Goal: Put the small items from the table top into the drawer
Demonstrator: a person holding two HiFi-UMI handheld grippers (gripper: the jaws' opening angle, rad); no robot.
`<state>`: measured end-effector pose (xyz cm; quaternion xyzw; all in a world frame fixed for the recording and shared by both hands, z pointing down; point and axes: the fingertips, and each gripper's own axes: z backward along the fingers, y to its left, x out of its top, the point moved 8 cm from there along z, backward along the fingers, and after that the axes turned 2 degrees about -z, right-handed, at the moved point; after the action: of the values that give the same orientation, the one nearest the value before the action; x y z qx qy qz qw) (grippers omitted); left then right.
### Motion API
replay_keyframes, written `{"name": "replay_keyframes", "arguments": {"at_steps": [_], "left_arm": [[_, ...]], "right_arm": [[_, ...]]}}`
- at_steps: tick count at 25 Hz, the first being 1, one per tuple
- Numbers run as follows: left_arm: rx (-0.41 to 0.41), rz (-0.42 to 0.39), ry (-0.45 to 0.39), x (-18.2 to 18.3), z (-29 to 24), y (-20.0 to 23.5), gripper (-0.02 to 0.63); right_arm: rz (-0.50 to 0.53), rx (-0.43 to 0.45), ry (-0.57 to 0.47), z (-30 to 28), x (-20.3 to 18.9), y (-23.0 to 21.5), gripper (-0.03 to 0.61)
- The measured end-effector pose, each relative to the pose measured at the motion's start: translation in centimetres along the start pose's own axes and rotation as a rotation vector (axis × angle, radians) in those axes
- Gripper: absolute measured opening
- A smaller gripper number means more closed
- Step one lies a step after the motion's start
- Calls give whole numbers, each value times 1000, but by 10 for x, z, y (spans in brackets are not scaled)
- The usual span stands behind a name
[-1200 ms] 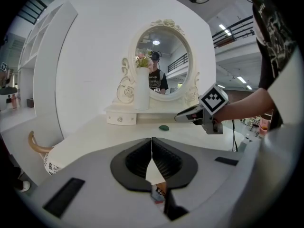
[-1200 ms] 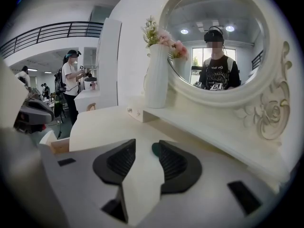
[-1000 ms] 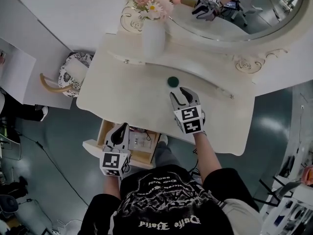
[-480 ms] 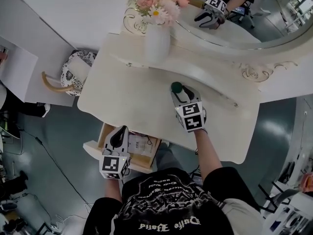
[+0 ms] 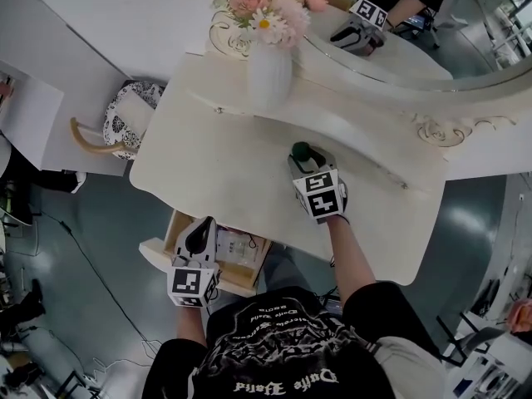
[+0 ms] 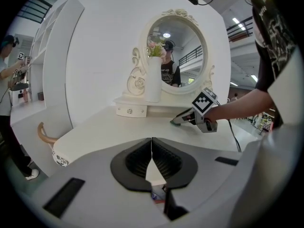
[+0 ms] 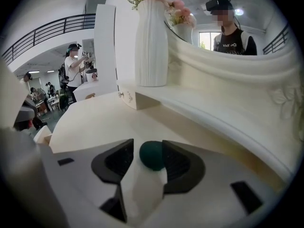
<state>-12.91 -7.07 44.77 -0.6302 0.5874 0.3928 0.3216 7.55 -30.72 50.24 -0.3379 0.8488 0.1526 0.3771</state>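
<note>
Sitting on the cream table [image 5: 208, 160], a small, round, dark green item [image 5: 299, 150] lies a little toward 1 o'clock from the middle of the head view. The right gripper [image 5: 304, 158] reaches it from 5 o'clock, angled down at the table top, with one jaw on either side of it.

In the right gripper view, the green item [image 7: 153, 155] fills most of the gap between the right gripper's [image 7: 148, 144] black ribbed pads. It lies up against the pad at 3 o'clock, and a slim strip of table shows on the 9 o'clock side. The jaws have just been opening and stand wide, not squeezing the item.

At 7 o'clock from the item, below the table's front edge, a drawer [image 5: 158, 248] is pulled out with a few small things already inside. The left gripper [image 5: 203, 229] hovers over it. In the left gripper view its [image 6: 151, 148] jaws are closed tip to tip, with nothing between them.

At 11 o'clock from the item, a white ribbed vase [image 5: 270, 75] of pink and white flowers [image 5: 274, 2] stands on the raised back ledge. At 1 o'clock, a big round mirror [image 5: 416, 48] in a carved cream frame reflects the right gripper.
</note>
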Motion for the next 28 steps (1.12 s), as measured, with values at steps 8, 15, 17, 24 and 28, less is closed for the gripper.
{"name": "replay_keyframes", "arguments": {"at_steps": [8, 15, 17, 24, 28], "left_arm": [[23, 12, 18, 0, -4, 2, 17], [22, -22, 27, 1, -5, 2, 17], [34, -20, 17, 0, -4, 1, 17], [51, -2, -12, -11, 3, 0, 17], [54, 2, -12, -12, 8, 0, 17]], "right_arm": [[29, -26, 52, -9, -3, -5, 184], [1, -23, 52, -13, -6, -6, 167], [-8, -33, 32, -13, -7, -8, 160], [58, -82, 23, -5, 0, -2, 34], [31, -106, 0, 0, 3, -5, 32]]}}
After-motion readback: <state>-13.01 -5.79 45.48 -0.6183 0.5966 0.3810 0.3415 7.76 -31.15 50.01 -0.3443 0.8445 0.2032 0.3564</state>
